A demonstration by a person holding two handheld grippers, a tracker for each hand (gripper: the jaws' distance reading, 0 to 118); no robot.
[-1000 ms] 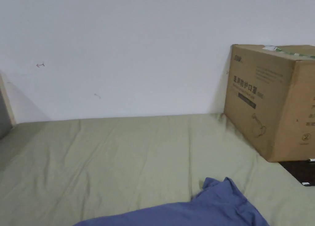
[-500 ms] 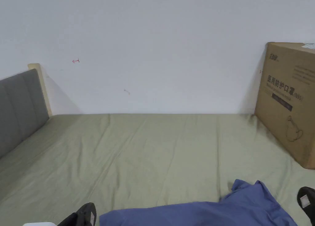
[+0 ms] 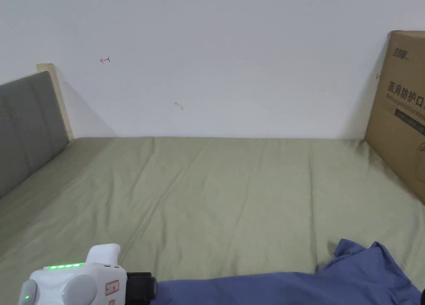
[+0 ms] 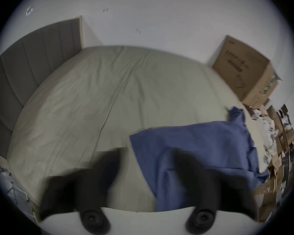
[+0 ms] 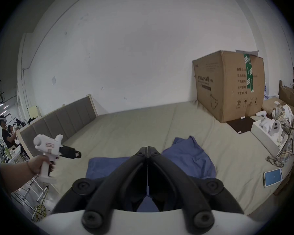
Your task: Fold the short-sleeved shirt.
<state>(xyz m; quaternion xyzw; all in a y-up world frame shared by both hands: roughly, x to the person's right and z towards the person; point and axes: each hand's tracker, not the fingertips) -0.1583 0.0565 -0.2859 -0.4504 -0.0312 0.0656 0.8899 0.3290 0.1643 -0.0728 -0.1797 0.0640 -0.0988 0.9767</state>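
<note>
A blue short-sleeved shirt [image 3: 332, 283] lies crumpled on the green bed sheet [image 3: 216, 193], at the near right in the head view. A hand holds my left gripper [image 3: 143, 286] just left of the shirt's near edge. Its jaws stand wide apart and blurred in the left gripper view, where my left gripper [image 4: 148, 157] hangs over the shirt [image 4: 202, 145] edge with nothing pinched. My right gripper [image 5: 147, 148] has its jaws pressed together above the shirt [image 5: 190, 155], with no cloth visible between the tips. From there the left gripper [image 5: 76, 154] shows off to the left.
A large cardboard box [image 3: 402, 111] stands against the wall at the bed's far right. A grey headboard [image 3: 25, 127] bounds the left side. Right of the shirt lie a phone [image 5: 273, 176], a white tray with a device [image 5: 265, 133], a plaid cloth [image 5: 288, 143] and a dark mat [image 5: 241, 123].
The head camera has swung left and down. My left gripper has risen into the head view at the bottom left. The shirt lies as before.
</note>
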